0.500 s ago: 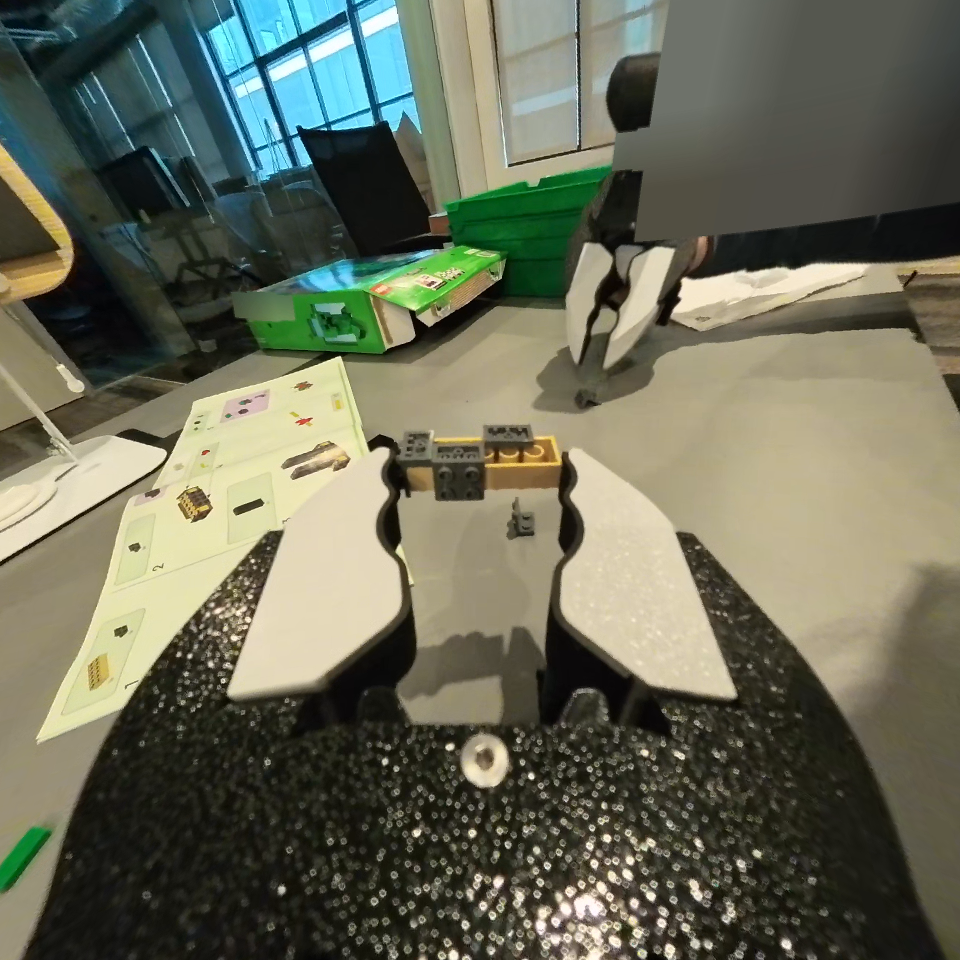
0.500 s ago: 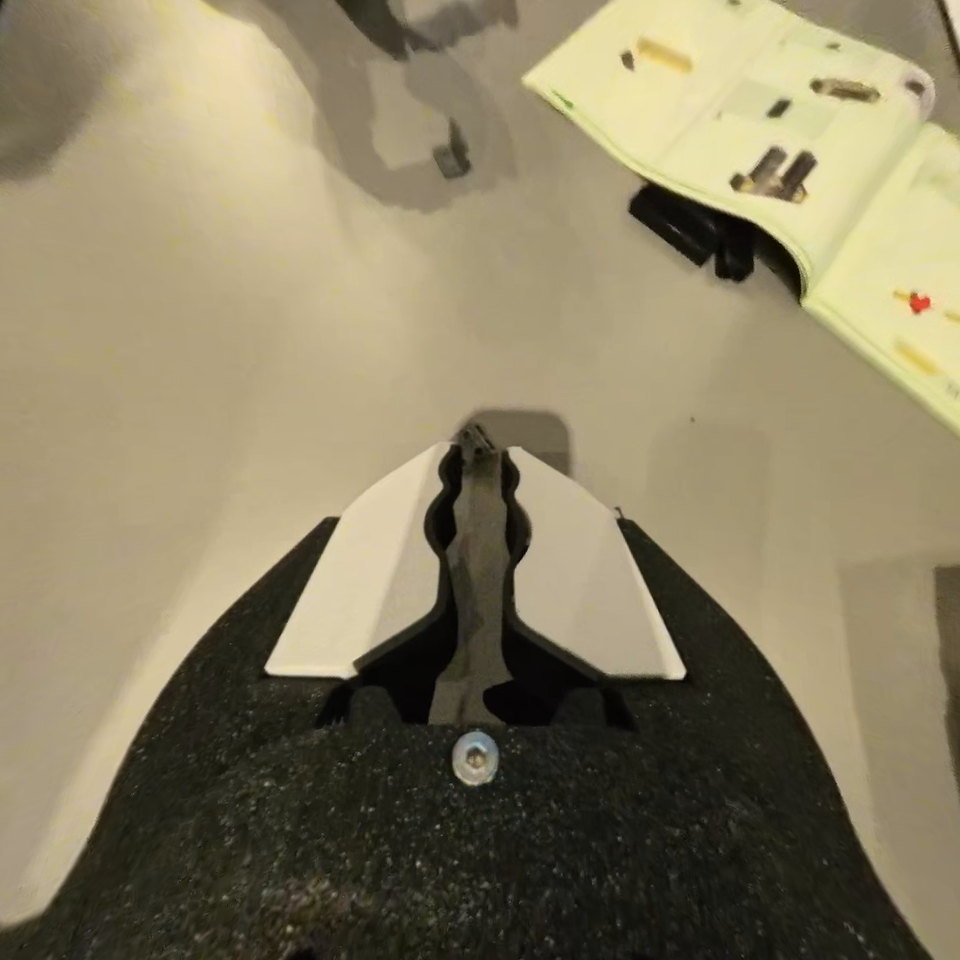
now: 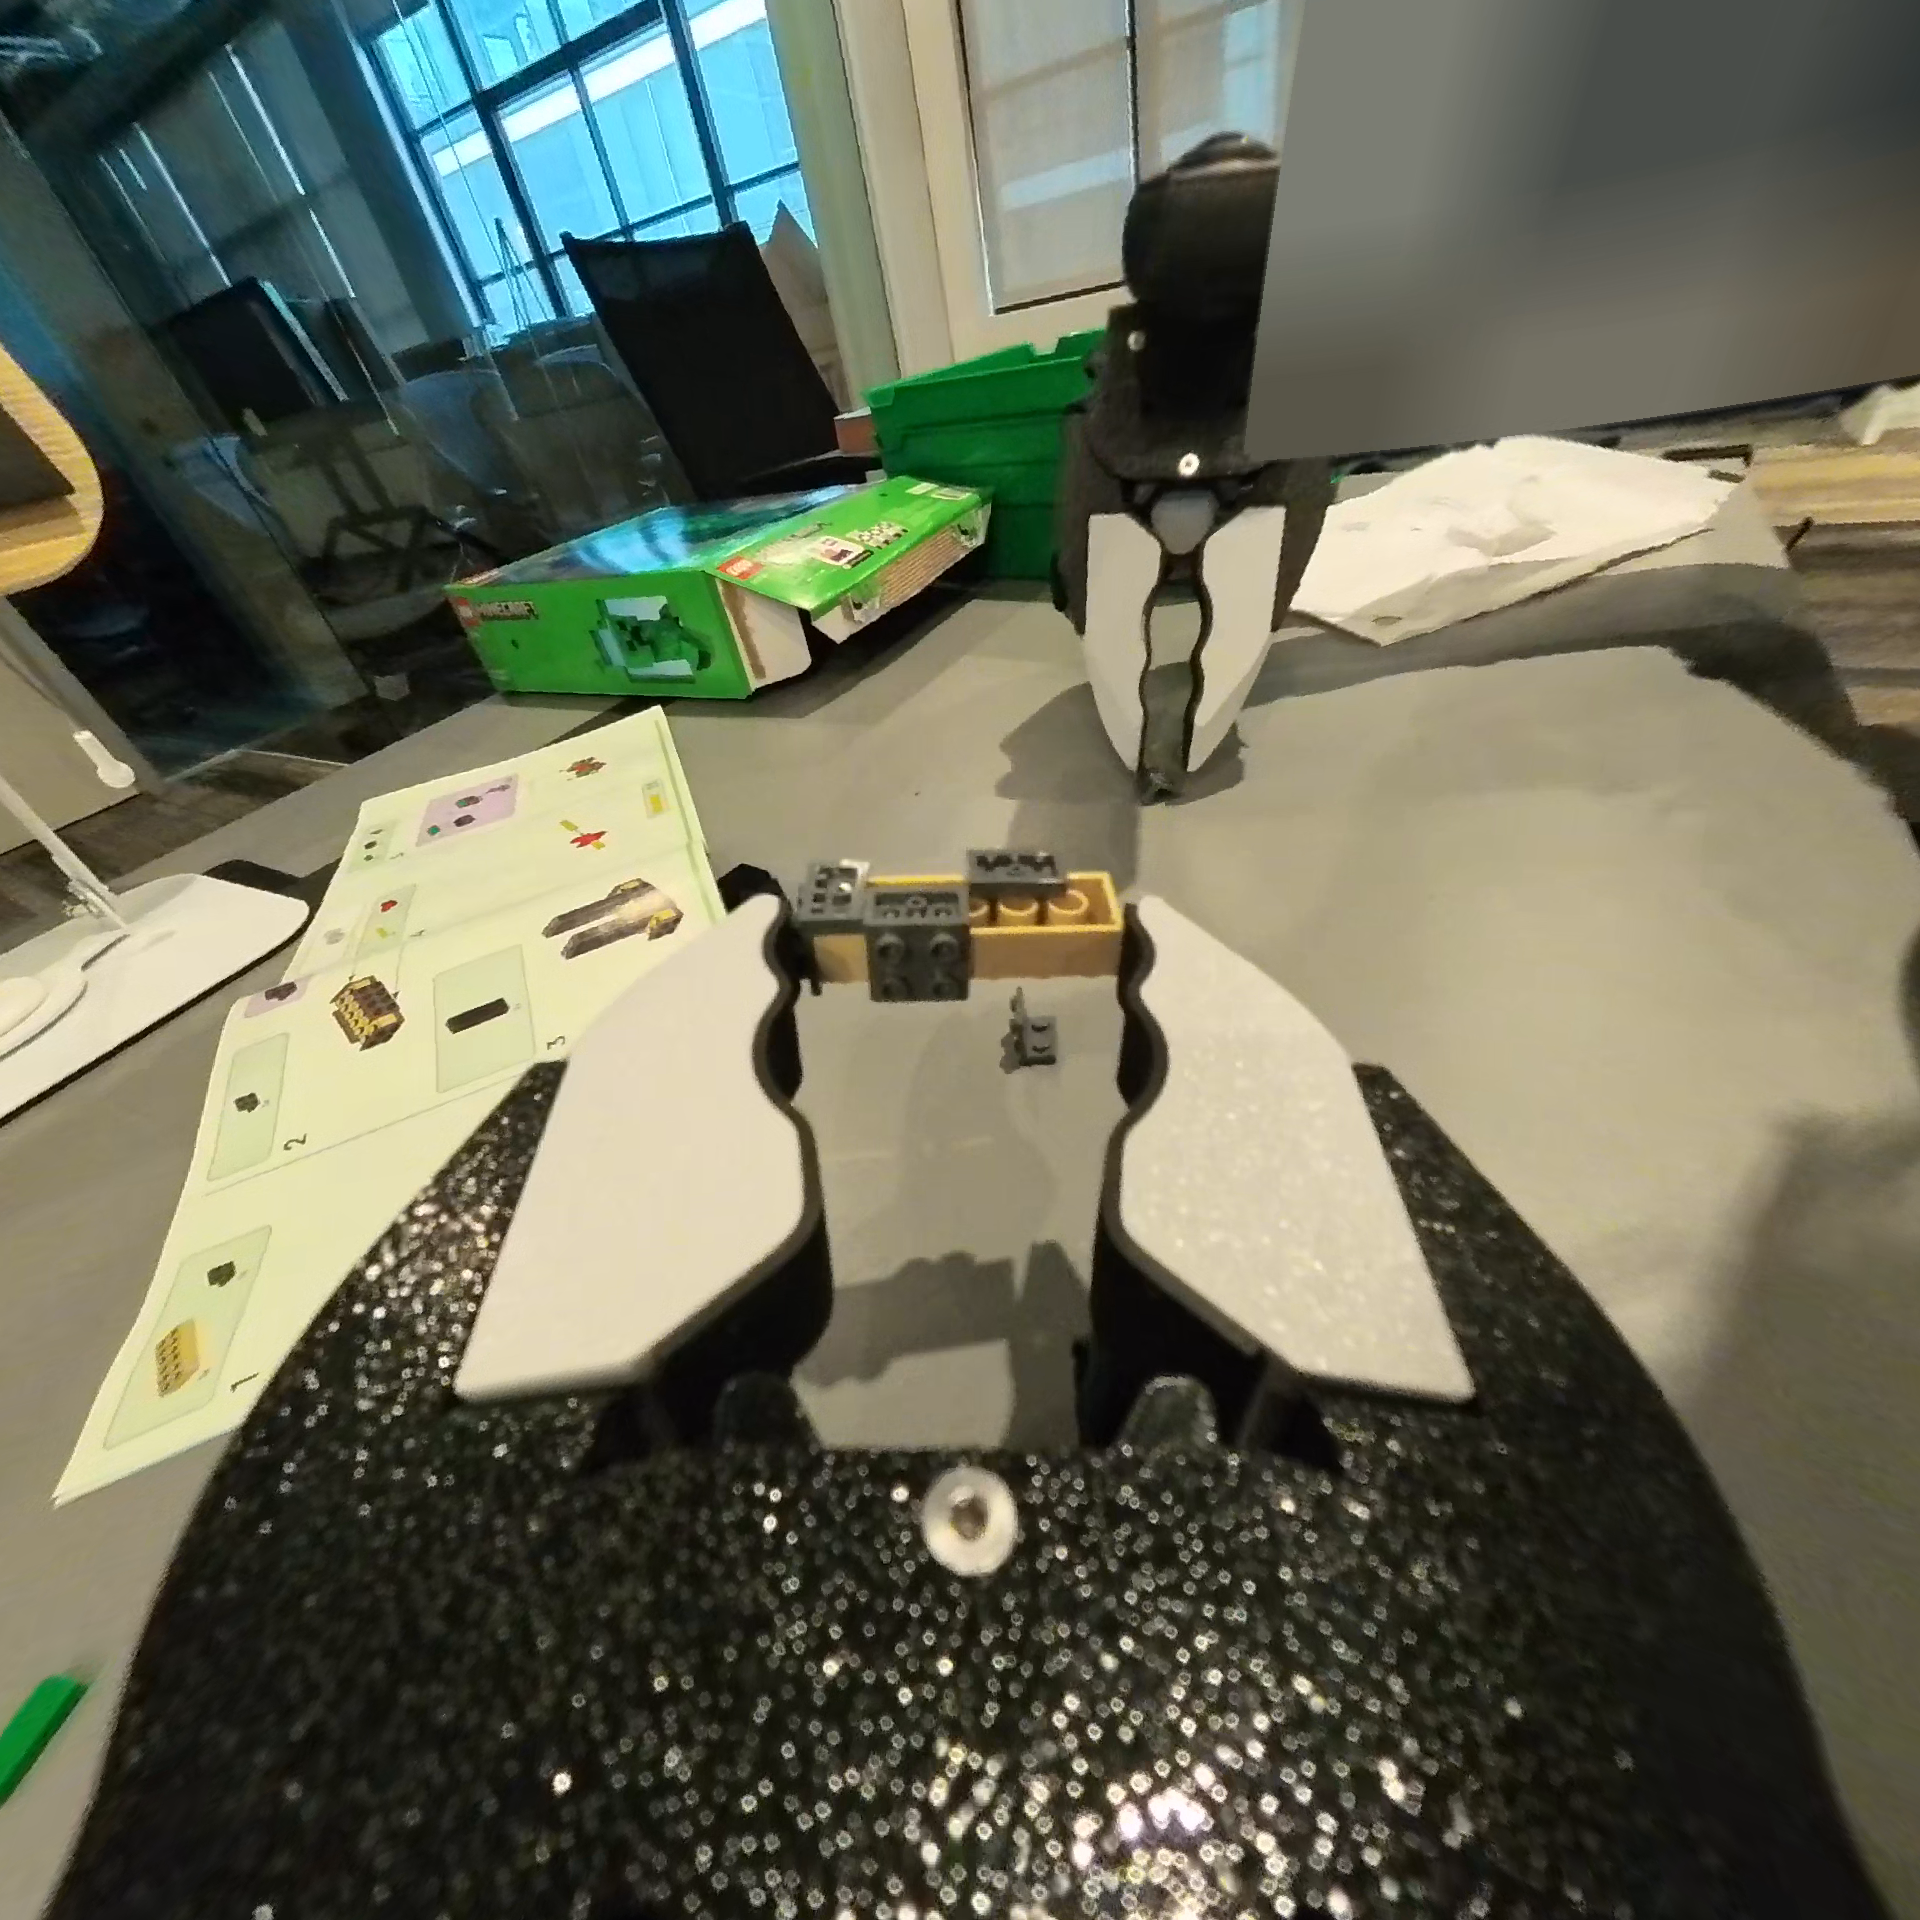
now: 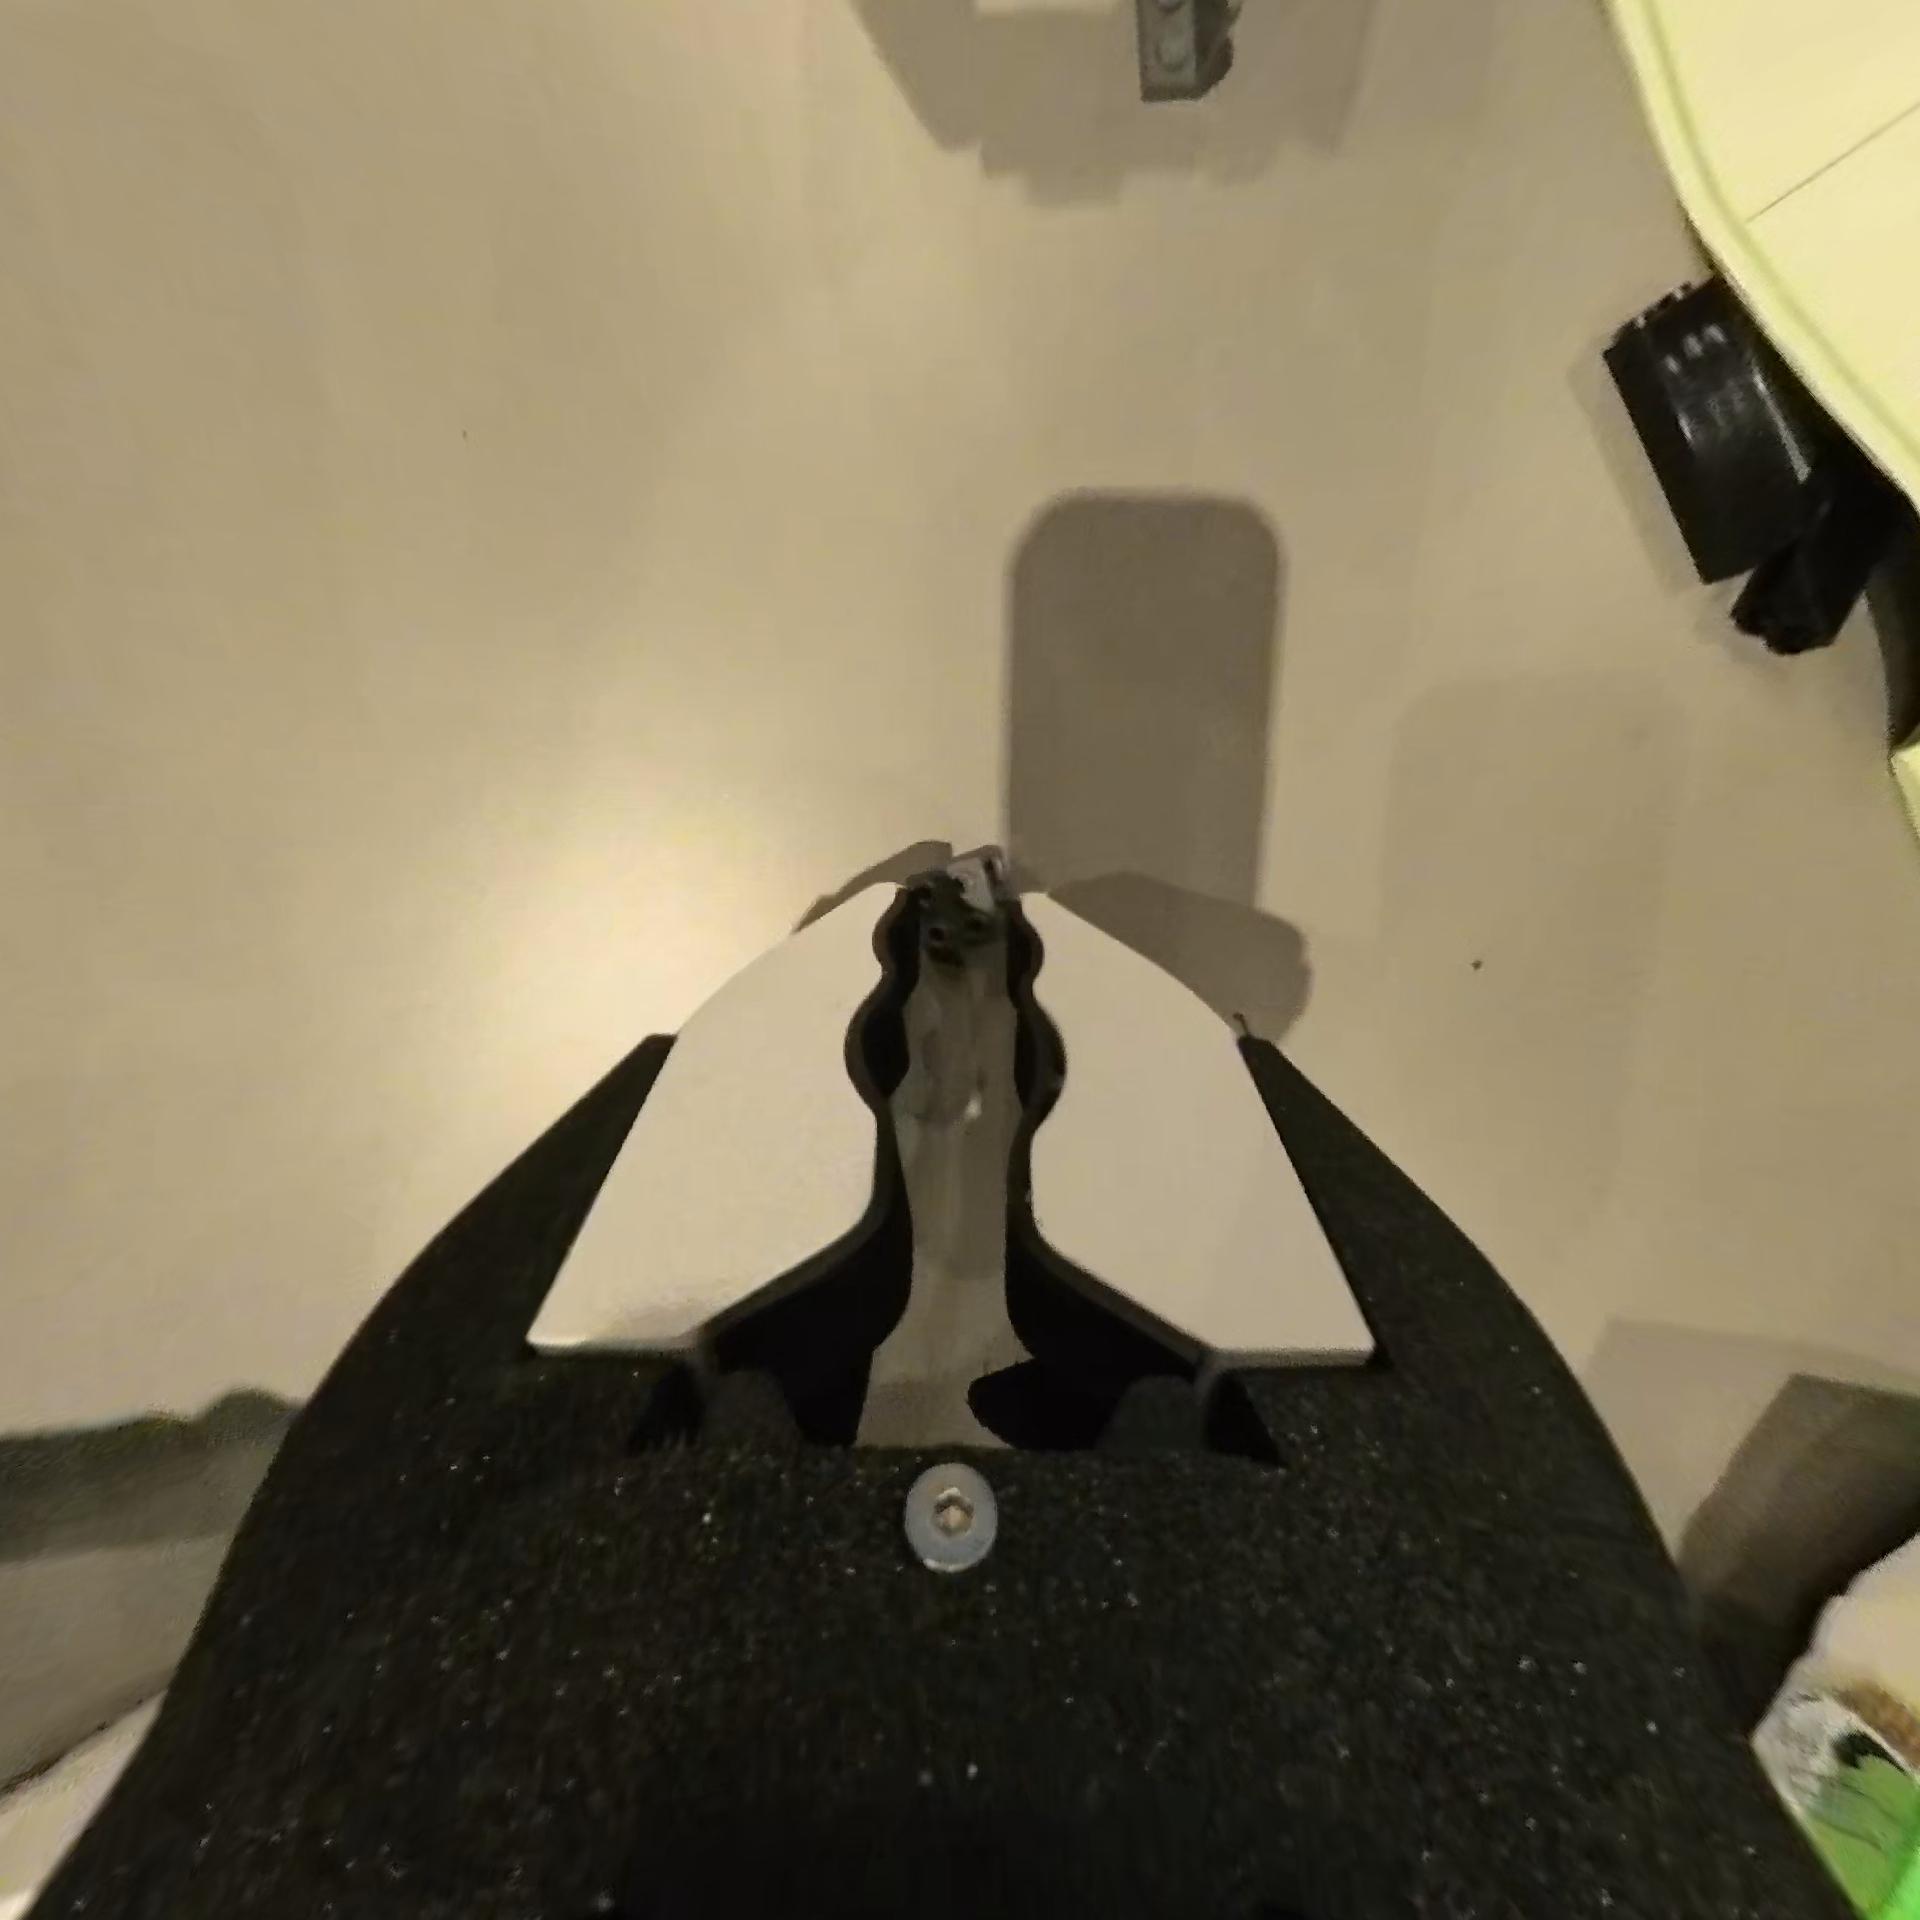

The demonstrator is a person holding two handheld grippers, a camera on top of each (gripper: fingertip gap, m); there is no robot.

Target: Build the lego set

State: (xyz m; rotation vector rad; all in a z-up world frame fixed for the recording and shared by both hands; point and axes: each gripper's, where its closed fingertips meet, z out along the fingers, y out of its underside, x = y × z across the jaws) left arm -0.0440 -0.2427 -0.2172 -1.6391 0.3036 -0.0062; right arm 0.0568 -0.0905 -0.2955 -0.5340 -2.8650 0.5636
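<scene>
The left hand-held gripper (image 3: 951, 961) is holding a tan brick assembly (image 3: 1039, 928) by its two ends, its jaws standing wide apart and clamped on the piece, which is hanging clear above the grey worktop (image 3: 1507, 935). Dark grey studded pieces (image 3: 920, 948) are sitting on the assembly's front, left end and top. Below it, a small dark grey piece (image 3: 1029, 1034) is lying loose on the worktop.

Farther back, the right hand-held gripper (image 3: 1169, 774) is pointing straight down, its tips just at the worktop. In its own wrist view the right hand-held gripper (image 4: 958, 902) is pinching a tiny dark grey piece (image 4: 951, 914) between nearly closed jaws.

To the left, the open instruction booklet (image 3: 416, 1029) is lying flat, with black pieces (image 4: 1714, 468) tucked against its edge. Behind it, a green set box (image 3: 665, 613) is lying with one end flap open, and a green plastic bin (image 3: 987, 405) is standing beyond it. A crumpled white bag (image 3: 1507, 525) is resting at the far right. A green brick (image 3: 36, 1730) is lying at the near left edge.
</scene>
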